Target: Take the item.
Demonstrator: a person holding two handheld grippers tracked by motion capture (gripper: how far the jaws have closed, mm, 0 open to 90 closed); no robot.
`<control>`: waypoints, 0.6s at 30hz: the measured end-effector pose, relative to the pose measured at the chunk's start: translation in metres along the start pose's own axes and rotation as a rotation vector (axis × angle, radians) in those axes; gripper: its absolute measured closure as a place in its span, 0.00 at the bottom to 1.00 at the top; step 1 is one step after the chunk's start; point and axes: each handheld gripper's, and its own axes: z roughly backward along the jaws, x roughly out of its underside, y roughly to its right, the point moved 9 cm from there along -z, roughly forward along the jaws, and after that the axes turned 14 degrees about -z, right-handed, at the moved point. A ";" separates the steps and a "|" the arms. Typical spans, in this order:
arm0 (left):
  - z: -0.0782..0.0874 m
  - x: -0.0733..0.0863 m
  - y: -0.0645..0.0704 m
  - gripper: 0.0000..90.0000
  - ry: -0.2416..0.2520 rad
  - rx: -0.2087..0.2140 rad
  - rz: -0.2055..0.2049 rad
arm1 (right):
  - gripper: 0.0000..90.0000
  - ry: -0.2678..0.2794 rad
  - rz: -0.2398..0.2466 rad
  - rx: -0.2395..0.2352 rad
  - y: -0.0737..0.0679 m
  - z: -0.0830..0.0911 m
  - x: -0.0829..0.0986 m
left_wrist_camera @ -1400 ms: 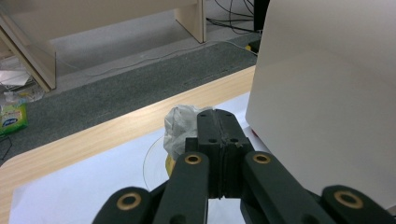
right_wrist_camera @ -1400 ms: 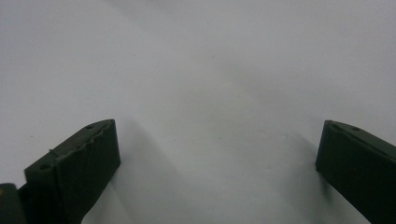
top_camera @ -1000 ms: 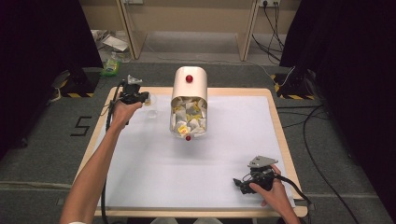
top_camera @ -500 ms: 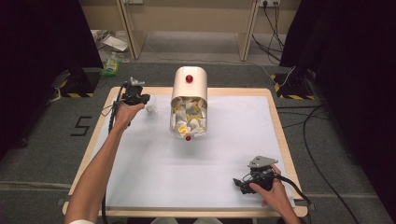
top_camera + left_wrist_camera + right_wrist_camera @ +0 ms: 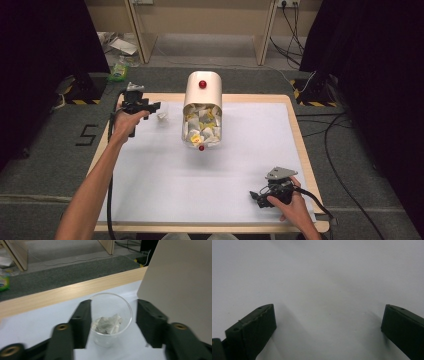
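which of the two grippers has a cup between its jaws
The left gripper, at the table's far-left corner: a clear plastic cup stands between its open jaws. The right gripper has bare white tabletop between its jaws.

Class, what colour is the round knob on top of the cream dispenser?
Red; the knob shows best in the high view.

L tool (image 5: 156, 106) moved twd dispenser (image 5: 202, 107), jaws now round cup (image 5: 110, 318).

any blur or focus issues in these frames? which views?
Left gripper view: near parts of the left tool smear with motion blur, while the clear cup between its jaws reads fairly sharp. Right gripper view: right tool jaws soft, casting faint shadows on the white mat. High view: evenly lit, dark surroundings.
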 end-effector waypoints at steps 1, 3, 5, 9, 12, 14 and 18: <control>0.005 0.002 0.000 0.29 0.009 -0.005 0.008 | 0.00 0.000 0.000 0.000 0.000 0.000 0.000; 0.020 0.011 0.002 0.19 0.043 0.013 0.044 | 0.00 0.002 0.000 0.000 0.000 0.000 0.000; 0.032 0.019 0.004 0.18 0.076 0.030 0.043 | 0.00 0.002 0.000 0.000 0.000 0.000 0.000; 0.046 0.034 0.008 0.16 0.107 0.035 0.055 | 0.00 0.001 0.000 0.000 0.000 0.000 0.000; 0.055 0.050 0.011 0.17 0.113 0.029 0.055 | 0.00 0.002 0.000 0.000 0.000 0.000 0.000; 0.063 0.060 0.014 0.17 0.130 0.032 0.061 | 0.00 0.005 0.001 0.000 0.000 0.000 0.000; 0.071 0.064 0.015 0.18 0.154 0.025 0.064 | 0.00 0.003 -0.002 0.000 0.000 0.000 0.000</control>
